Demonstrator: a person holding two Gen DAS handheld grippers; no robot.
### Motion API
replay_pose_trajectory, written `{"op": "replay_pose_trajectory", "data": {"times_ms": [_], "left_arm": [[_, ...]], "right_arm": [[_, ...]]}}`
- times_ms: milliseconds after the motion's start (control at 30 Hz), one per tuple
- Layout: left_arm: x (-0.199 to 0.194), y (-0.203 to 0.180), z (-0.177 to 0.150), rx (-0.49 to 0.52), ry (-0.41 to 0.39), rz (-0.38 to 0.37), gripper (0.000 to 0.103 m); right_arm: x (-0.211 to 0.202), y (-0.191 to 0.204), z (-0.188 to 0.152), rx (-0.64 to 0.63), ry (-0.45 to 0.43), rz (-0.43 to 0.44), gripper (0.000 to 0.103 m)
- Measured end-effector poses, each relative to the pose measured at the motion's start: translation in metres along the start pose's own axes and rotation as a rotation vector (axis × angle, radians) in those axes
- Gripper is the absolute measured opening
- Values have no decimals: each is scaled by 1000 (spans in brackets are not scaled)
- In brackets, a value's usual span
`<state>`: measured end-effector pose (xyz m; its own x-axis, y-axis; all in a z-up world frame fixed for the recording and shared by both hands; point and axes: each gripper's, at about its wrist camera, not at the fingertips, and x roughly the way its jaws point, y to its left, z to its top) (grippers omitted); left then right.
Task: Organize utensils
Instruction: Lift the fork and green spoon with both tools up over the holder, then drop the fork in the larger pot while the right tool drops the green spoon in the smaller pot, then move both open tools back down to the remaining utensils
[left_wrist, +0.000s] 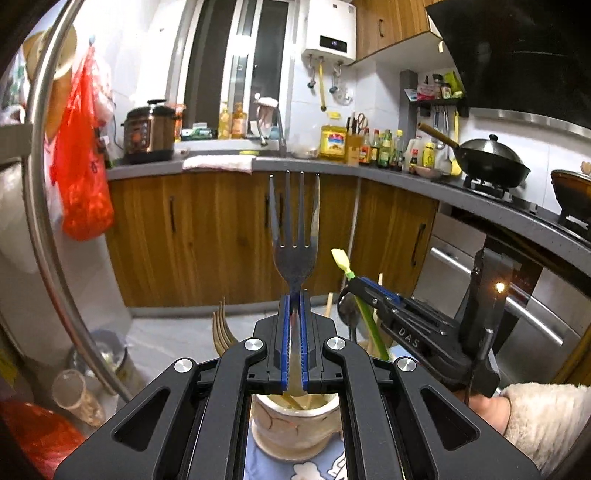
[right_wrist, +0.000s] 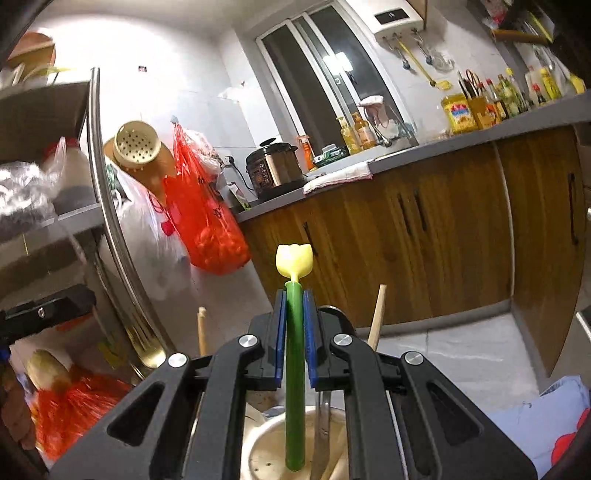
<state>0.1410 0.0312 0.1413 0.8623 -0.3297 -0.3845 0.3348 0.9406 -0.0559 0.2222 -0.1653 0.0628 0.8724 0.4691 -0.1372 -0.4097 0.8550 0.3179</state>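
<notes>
left gripper (left_wrist: 294, 306): closed on steel fork (left_wrist: 294, 236) | right gripper (right_wrist: 295, 306): closed on green tulip-topped stick (right_wrist: 294, 332) | both above utensil cup (left_wrist: 295, 424)

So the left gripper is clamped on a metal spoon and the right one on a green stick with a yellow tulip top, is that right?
Not quite. The left gripper is clamped on a metal fork, its four tines plain in the left wrist view. The right gripper does grip the green stick with the yellow tulip top.

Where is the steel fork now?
In the left wrist view, the steel fork stands centre frame, clamped in the left tool, tines up, above the ceramic cup.
</notes>
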Motion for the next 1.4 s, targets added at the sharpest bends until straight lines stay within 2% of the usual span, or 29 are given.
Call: {"op": "replay_pose_trajectory", "data": {"times_ms": [200, 300, 600, 867, 1100, 1167, 1233, 1333, 1400], "left_arm": [[15, 3, -14, 1, 43, -17, 6], [18, 2, -20, 10, 58, -15, 6], [31, 0, -36, 14, 128, -29, 6], [37, -3, -44, 21, 164, -33, 6], [44, -8, -47, 42, 192, -15, 6], [47, -7, -49, 41, 203, -15, 6], [48, -7, -48, 41, 204, -13, 6], [48, -7, -49, 36, 208, -18, 6], [46, -9, -48, 39, 205, -10, 11]], "right_arm": [[1, 21, -20, -173, 4, -6, 9], [2, 24, -26, -215, 12, -9, 9], [-9, 16, -33, -241, 90, 9, 9], [-20, 6, -39, -183, 170, 29, 9], [-18, 5, -41, -169, 204, 41, 10], [-20, 5, -41, -166, 205, 44, 15], [-22, 5, -39, -155, 208, 53, 31], [-30, 5, -36, -141, 203, 58, 39], [-37, 5, -34, -134, 198, 56, 42]]}}
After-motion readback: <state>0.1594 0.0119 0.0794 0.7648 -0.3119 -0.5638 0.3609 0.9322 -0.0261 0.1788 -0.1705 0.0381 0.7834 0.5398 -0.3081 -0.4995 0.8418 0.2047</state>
